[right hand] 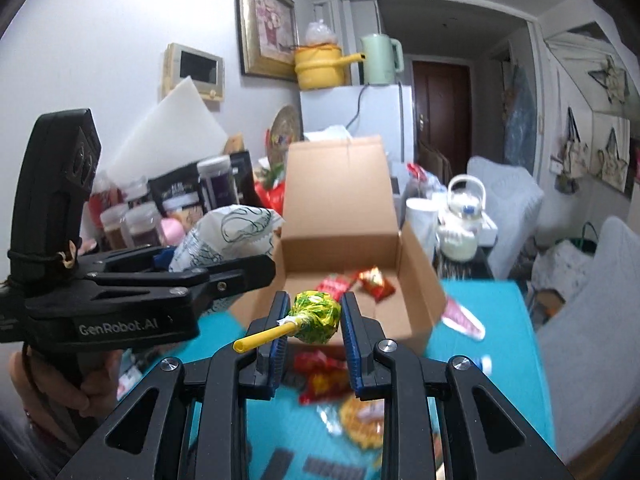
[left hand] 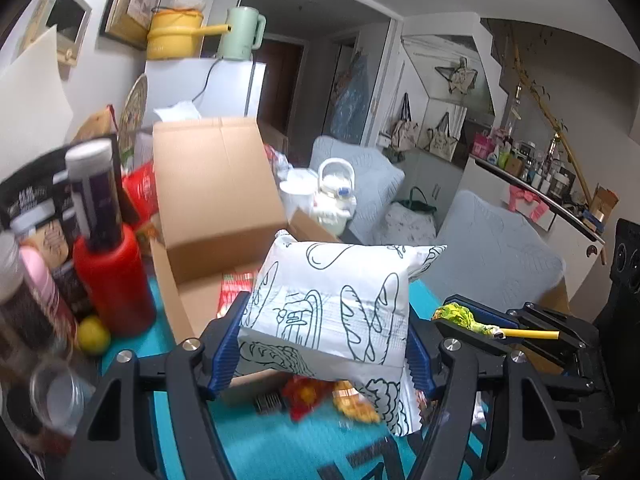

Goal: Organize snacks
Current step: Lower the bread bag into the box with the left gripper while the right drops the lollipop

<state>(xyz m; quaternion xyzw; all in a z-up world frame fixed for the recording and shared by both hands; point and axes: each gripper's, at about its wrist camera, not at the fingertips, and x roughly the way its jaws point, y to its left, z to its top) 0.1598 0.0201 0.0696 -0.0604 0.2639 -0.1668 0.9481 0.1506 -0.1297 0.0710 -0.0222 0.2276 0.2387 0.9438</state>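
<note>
One white bread bag (left hand: 326, 312), printed with loaf drawings, is pinched between the blue pads (left hand: 228, 340) of the left gripper (left hand: 320, 348), whose jaws stand wide around the bag's width; the bag hangs above the near edge of the single cardboard box (right hand: 344, 240). One lollipop (right hand: 316, 312) in a green-yellow wrapper sits squeezed between the narrow-set jaws of the right gripper (right hand: 314, 334), its yellow stick (right hand: 260, 338) poking out to the left past the left pad; it hovers just in front of the box's near wall. The two grippers are side by side, the left one raised a little beside the right. Inside the open box lie two red packets (right hand: 360, 282), touching each other, with the tall flap standing upright at the back. On the turquoise table (right hand: 508, 312) in front of the box lie a red packet (right hand: 324, 376), a yellow one (right hand: 362, 420) and a few dark bars (right hand: 332, 470), blurred. To the left stand a red bottle (left hand: 114, 276), a lemon (left hand: 93, 335) beside it, and several jars (right hand: 132, 226). A white teapot (right hand: 464, 220) stands to the right of the box.
</note>
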